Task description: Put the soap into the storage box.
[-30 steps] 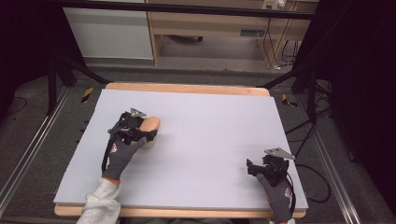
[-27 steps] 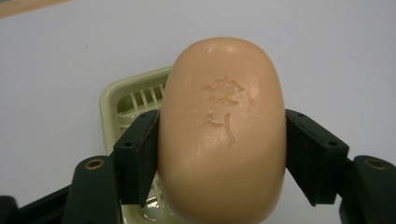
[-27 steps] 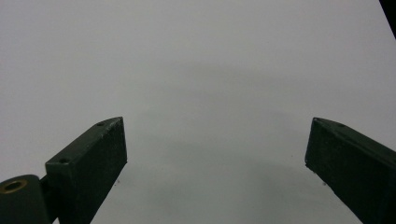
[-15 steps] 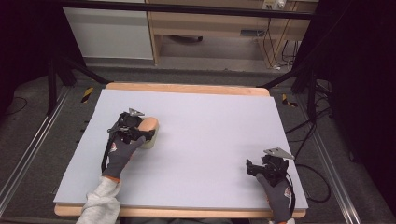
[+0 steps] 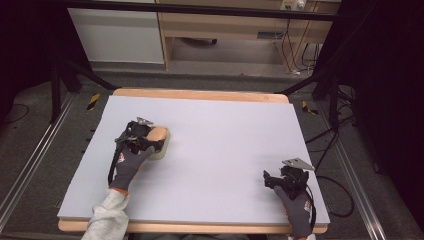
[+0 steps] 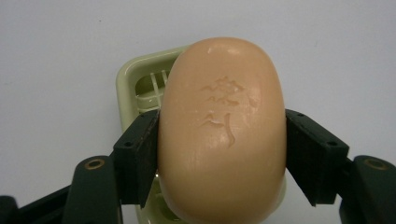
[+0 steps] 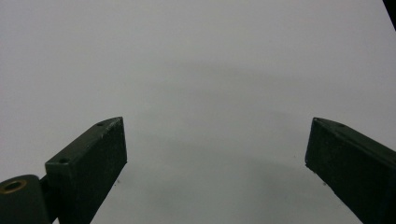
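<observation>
Here the pale lilac surface point(image 5: 225, 150), wood-edged, stands among dark floor and cables. Left tongs point(image 6: 219, 154) grip a peach soap point(image 6: 222, 130), its embossed mark unreadable, above a green dish point(image 6: 140, 84). Right tongs point(image 7: 215, 158) gape empty.

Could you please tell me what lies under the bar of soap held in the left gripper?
A pale green soap dish with a slotted floor lies under the soap; the soap covers most of it.

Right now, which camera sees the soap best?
The left gripper view: the soap looms close, stamped mark plain, clamped by the left hand-held gripper over a green soap dish. The high view shows a small peach blob.
</observation>
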Motion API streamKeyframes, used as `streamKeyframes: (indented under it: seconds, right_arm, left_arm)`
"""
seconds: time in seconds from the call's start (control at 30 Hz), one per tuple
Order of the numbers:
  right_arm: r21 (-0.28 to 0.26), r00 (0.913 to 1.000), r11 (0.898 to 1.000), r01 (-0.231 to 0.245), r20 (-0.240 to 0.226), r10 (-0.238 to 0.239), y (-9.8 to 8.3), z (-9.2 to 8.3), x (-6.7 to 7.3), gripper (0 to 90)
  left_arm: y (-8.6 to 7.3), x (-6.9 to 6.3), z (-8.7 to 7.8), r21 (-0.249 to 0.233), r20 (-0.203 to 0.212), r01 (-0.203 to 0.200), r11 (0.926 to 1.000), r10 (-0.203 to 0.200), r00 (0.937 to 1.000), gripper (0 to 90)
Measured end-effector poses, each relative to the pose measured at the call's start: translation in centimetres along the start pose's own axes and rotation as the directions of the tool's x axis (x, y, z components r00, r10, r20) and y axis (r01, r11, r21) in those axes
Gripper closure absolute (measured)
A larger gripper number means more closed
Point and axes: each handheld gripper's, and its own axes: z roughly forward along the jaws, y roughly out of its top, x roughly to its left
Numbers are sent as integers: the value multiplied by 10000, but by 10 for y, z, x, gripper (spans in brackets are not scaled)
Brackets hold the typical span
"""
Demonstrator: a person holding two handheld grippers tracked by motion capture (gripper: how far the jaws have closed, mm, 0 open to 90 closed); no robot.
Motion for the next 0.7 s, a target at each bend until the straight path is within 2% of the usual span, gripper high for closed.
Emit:
streamKeyframes:
  seconds: [0.33, 0.7]
  right_arm:
    - [-3, 10000, 10000, -26, -2, 26, 0, 0, 0, 58]
    - [9, 10000, 10000, -44, -8, 44, 0, 0, 0, 58]
  left_arm:
    - [-4, 3, 6, 192, -134, 63, 9998, -61, 9999, 316]
    - [-6, 6, 11, 195, -210, 152, 9997, -148, 9997, 316]
